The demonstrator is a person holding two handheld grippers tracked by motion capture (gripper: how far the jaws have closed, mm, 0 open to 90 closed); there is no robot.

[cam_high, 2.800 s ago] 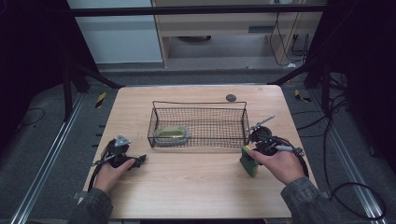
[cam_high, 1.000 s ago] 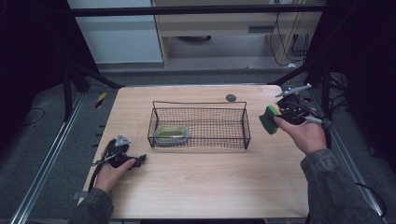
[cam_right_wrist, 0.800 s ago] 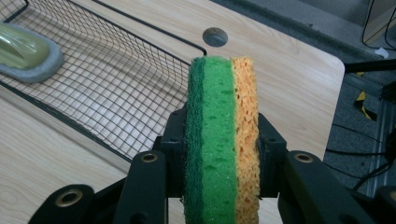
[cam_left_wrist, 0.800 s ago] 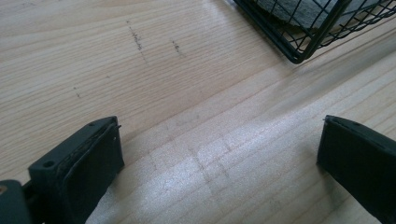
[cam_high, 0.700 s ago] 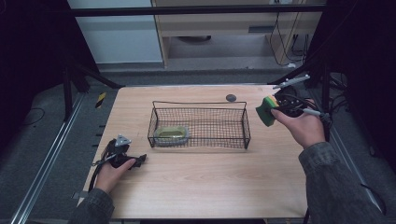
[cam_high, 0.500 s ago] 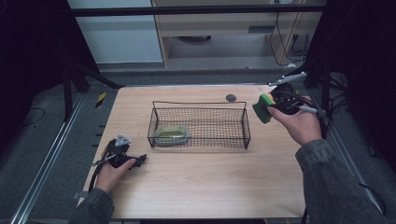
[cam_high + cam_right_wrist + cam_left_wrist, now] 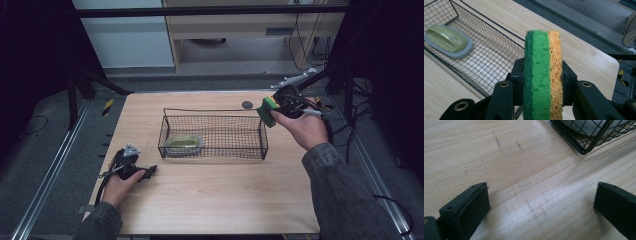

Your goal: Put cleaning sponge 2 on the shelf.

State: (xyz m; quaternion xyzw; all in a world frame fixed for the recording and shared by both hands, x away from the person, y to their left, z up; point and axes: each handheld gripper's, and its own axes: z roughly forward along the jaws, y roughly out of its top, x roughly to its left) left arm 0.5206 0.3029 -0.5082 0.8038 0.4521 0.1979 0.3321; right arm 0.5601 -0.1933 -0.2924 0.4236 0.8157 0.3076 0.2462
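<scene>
Sponge [image 7: 542,75] now nearer the wire basket's [image 7: 262,142] far right corner, right tool [image 7: 272,111] clamped on it.

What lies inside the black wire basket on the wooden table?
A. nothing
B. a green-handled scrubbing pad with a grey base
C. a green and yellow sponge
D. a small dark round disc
B: the green-handled scrubbing pad lies on the floor of the black wire basket.

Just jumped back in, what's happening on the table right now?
The right tool is shut on a green and yellow sponge, held in the air by the right end of the wire basket. A green scrub brush already lies in the basket's left part. The left tool rests open on the wooden table, holding nothing.
</scene>
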